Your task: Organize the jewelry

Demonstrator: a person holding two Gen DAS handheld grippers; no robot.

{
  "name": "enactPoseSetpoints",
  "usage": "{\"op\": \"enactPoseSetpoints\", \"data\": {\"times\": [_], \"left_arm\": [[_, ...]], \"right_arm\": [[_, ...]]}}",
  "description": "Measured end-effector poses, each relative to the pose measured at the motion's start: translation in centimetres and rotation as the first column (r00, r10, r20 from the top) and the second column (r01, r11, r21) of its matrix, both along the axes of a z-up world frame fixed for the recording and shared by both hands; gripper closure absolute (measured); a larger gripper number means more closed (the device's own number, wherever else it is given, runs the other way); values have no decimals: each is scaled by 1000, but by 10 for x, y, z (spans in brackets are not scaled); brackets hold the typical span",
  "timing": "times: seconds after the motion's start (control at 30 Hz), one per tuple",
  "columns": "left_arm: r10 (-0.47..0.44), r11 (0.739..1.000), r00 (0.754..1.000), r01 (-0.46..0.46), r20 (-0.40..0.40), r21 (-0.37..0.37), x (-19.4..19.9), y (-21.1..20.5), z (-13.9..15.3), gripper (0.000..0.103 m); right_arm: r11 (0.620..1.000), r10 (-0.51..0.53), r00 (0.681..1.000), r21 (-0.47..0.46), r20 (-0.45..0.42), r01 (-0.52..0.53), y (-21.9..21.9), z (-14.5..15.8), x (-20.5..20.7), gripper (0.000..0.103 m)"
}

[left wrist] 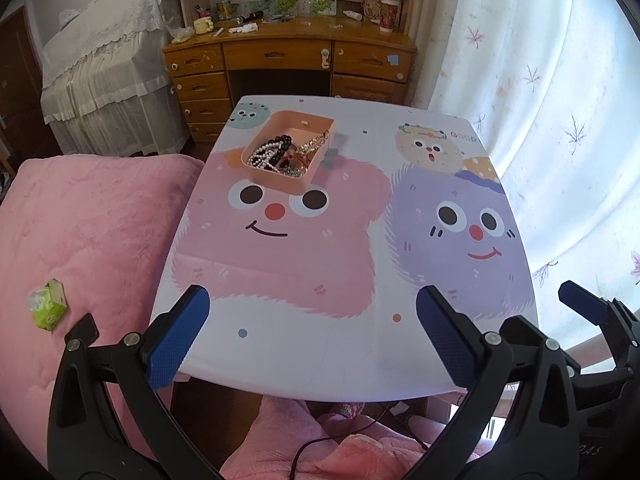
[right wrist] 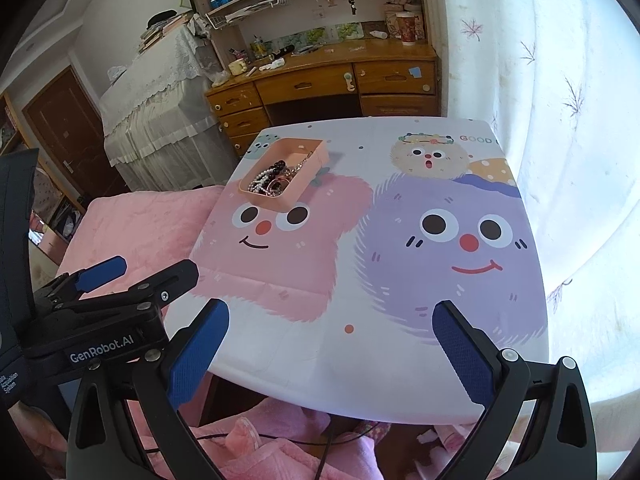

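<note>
Hovering at the near edge of the table, at six o'clock: left gripper (left wrist: 312, 336), blue pads spread wide, gripping nothing, fingertips hanging just over the near rim of the printed tabletop (left wrist: 340, 344). Floating just beside it, toward three o'clock: right gripper (right wrist: 332, 344), likewise gaping wide and carrying nothing, one blue-tipped finger of it poking into the left wrist view at the far right edge. Showing in turn at nine o'clock of the right wrist view: the left tool's black body, lettered "GenRobot.AI".

Lying below the near rim, at six o'clock: pink fleece (left wrist: 280, 432) with a black cable (left wrist: 320, 440) trailing across it.

Spreading at nine o'clock, beside the table: a pink blanket (left wrist: 88, 240), carrying a small green packet (left wrist: 49, 304).

Filling the middle of the table: a pink fuzzy cartoon face (left wrist: 276, 216) and, toward three o'clock, a purple one (left wrist: 464, 232).

Sitting farther out, around eleven o'clock on the tabletop, just above the pink face's eyes: a peach tray (left wrist: 280, 182), well apart from both grippers, holding a tangle of jewelry (left wrist: 280, 152) — pale bead strands, dark beads, a glittering chain draping over the far right wall.

Standing beyond the table at twelve o'clock: a wooden desk (left wrist: 280, 56) cluttered with cups and bottles. Hanging at three o'clock: a white curtain (left wrist: 540, 80) printed with leaves. Standing at ten o'clock: furniture draped in white lace (left wrist: 104, 72).
</note>
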State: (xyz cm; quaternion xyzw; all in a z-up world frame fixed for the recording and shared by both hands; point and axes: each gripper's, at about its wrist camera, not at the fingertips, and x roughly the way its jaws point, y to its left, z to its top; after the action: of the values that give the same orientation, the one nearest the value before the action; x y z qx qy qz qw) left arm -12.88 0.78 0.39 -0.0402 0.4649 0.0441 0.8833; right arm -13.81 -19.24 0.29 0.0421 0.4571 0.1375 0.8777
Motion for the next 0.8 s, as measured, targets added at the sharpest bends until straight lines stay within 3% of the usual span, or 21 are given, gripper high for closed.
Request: {"op": "enactPoseSetpoints", "data": {"times": [0.33, 0.8], "left_arm": [[-17, 1000, 1000, 17, -15, 16, 2, -2, -5, 0], [-34, 999, 999, 34, 6, 36, -1, -13, 1, 0]], "right_arm": [[997, -69, 997, 21, -24, 70, -19, -7, 2, 0], [999, -45, 999, 6, -10, 46, -19, -4, 4, 0]]}}
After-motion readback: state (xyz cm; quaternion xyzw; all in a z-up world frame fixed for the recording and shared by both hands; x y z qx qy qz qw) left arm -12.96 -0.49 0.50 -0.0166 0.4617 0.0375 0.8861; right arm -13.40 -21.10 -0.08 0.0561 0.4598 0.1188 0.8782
